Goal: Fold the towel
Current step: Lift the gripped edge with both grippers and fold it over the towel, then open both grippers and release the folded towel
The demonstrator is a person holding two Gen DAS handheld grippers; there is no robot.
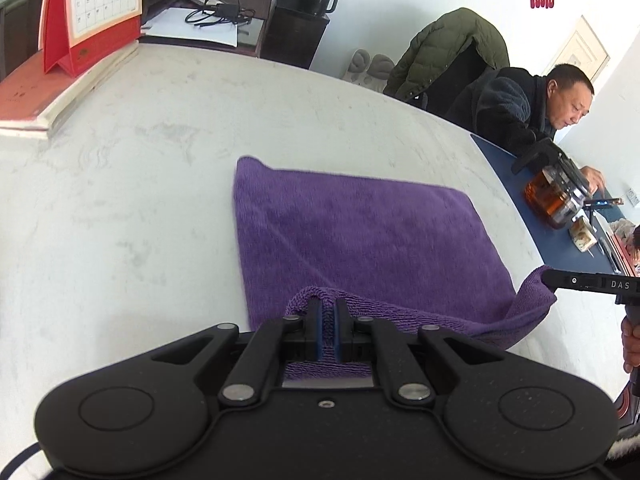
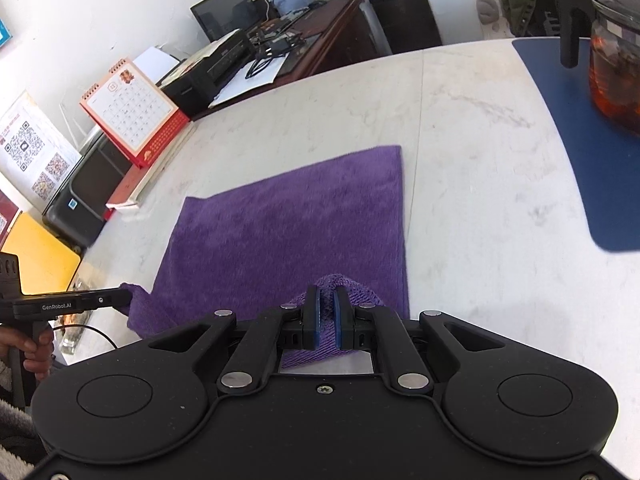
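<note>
A purple towel (image 1: 352,232) lies spread on the white marble table (image 1: 140,184); it also shows in the right wrist view (image 2: 288,232). My left gripper (image 1: 327,308) is shut on the towel's near left corner, lifted a little off the table. My right gripper (image 2: 326,300) is shut on the near right corner, also raised. Each gripper shows in the other's view: the right one (image 1: 550,280) at the right edge, the left one (image 2: 124,298) at the left edge. The near edge hangs between them.
A red desk calendar (image 1: 92,12) on a book stands at the far left. A blue mat (image 2: 592,152) with a glass teapot (image 2: 616,72) lies to the right. A seated man (image 1: 532,108) leans on the table's far right. A printer (image 2: 84,200) sits off the table's left.
</note>
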